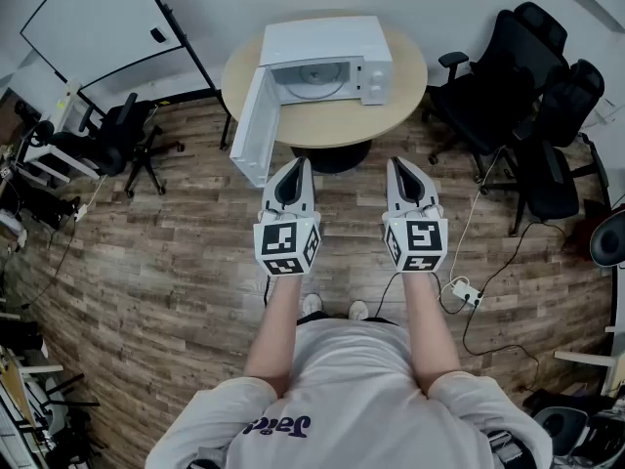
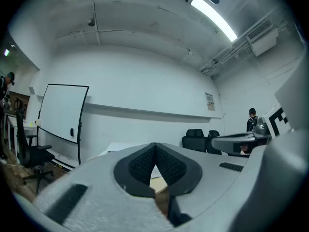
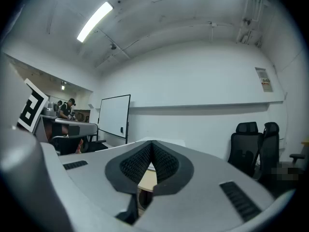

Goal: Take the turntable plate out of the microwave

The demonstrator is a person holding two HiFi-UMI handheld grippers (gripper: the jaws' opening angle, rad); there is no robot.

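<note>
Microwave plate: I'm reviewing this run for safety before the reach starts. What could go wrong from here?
1. The open door juts past the table, close beside the left gripper, which could knock it going in.
2. The plate lies flat inside the microwave; a grip on its edge may slip.
3. A power strip with cables lies on the floor by the person's right side; a step could catch it.
</note>
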